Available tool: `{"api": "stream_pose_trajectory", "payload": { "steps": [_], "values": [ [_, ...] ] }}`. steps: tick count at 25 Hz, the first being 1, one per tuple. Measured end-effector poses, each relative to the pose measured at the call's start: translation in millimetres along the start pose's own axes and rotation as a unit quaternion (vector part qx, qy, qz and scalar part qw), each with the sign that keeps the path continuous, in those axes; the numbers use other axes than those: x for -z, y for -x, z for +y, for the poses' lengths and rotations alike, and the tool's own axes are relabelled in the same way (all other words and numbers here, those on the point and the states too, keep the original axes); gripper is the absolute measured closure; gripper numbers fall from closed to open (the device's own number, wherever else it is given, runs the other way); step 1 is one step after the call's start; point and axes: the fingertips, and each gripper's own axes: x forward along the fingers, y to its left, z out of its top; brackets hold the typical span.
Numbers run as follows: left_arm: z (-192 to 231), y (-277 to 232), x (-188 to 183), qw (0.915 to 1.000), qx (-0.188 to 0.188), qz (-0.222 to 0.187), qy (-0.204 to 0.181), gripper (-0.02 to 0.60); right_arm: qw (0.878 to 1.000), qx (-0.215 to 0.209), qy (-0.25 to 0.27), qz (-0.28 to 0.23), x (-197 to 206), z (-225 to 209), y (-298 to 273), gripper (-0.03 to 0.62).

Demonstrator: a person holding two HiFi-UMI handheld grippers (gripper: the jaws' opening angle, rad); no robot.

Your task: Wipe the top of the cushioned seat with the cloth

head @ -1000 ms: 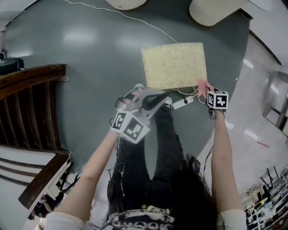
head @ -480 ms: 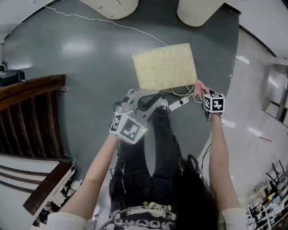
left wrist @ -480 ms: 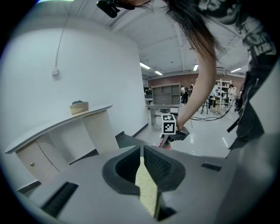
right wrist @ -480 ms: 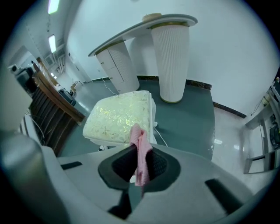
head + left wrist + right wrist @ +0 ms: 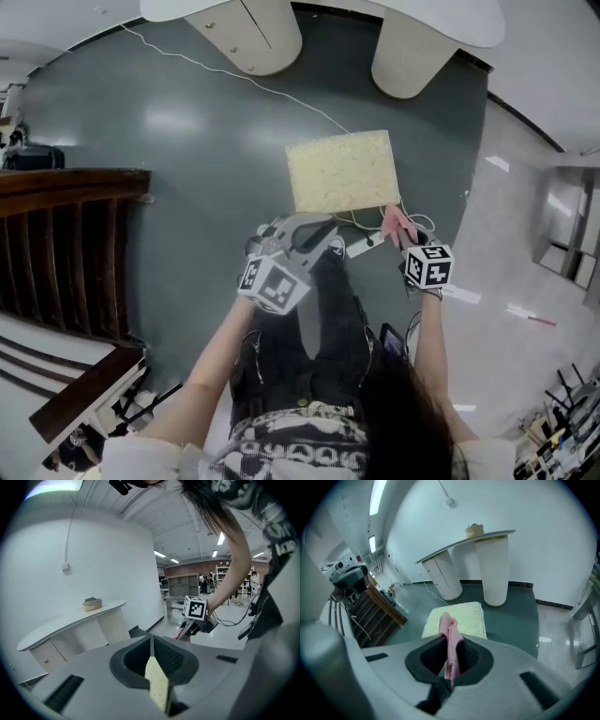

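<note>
The cushioned seat point(image 5: 342, 171) lies flat on the grey-green floor point(image 5: 187, 141), just ahead of both sets of jaws. The left gripper point(image 5: 152, 663) has its jaws closed on the seat's near edge, a yellow sliver showing between them. The right gripper point(image 5: 449, 656) pinches the pink cloth point(image 5: 450, 641) – it stands up between those jaws, before the seat's near edge – and a white table point(image 5: 487, 535) stands further beyond
</note>
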Motion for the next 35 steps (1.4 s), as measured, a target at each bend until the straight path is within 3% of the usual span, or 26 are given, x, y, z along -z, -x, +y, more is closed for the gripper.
{"api": "stream_pose_trajectory", "payload": {
  "steps": [4, 12, 18, 28, 35],
  "values": [
    [-6.1, 22.2, -11.8, 0.9999, -0.014, 0.003, 0.005, 0.557, 0.999, -0.008, -0.011, -0.033, -27.1, 27.2, 30.1, 0.58],
    [-36.9, 74.7, -10.6, 0.9996, 0.004, 0.029, -0.002, 0.557, 0.998, -0.012, 0.011, -0.062, -51.9, 75.9, 70.9, 0.58],
    [-40.0, 112.0, -24.2, 0.9998, -0.013, 0.004, 0.013, 0.557, 0.996, -0.007, 0.008, -0.084, -55.1, 119.9, 98.1, 0.58],
    [-54.2, 191.3, -22.5, 0.9988, -0.011, -0.047, -0.004, 0.557, 0.991, 0.008, -0.004, -0.131, -30.9, 219.9, 131.9, 0.58],
    [-87.2, 262.5, 2.6, 0.9976, 0.021, -0.057, -0.033, 0.557, 0.987, 0.027, 0.001, -0.159, -3.9, 297.1, 151.2, 0.58]
  ]
}}
